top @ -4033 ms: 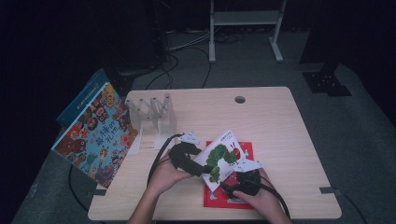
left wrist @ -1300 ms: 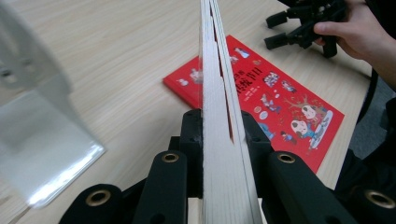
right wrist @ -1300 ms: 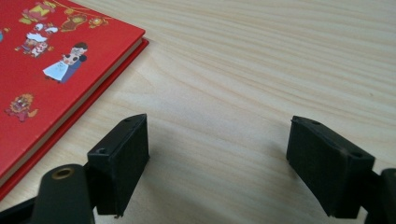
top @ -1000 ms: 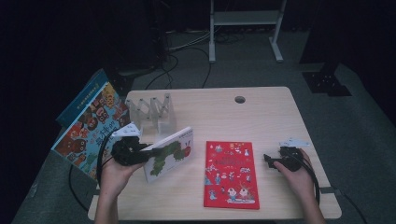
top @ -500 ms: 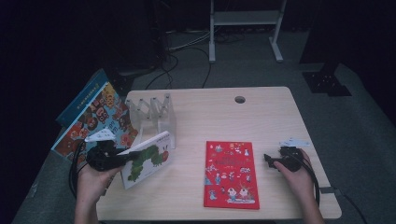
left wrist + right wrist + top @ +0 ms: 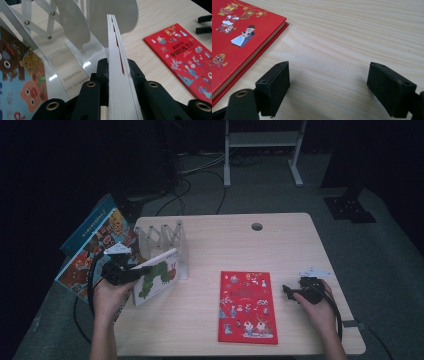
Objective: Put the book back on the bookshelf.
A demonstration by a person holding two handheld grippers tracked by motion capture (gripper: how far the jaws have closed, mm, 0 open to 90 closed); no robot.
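Dark room, grey floor (image 6: 400,250), light wooden table (image 6: 290,245).

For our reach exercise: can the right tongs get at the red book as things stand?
Probably yes. The right tongs are open over bare table, and the red book lies flat just beside them, nothing between.

the rack (image 6: 160,237) is partly hidden behind the caterpillar book (image 6: 156,275); the colourful book (image 6: 17,82) runs off the picture's edge.

1. White rack (image 6: 165,240) dividers stand just ahead of the caterpillar book (image 6: 156,275), narrowing the way.
2. Bare table (image 6: 295,245) lies open right of the red book (image 6: 246,306).
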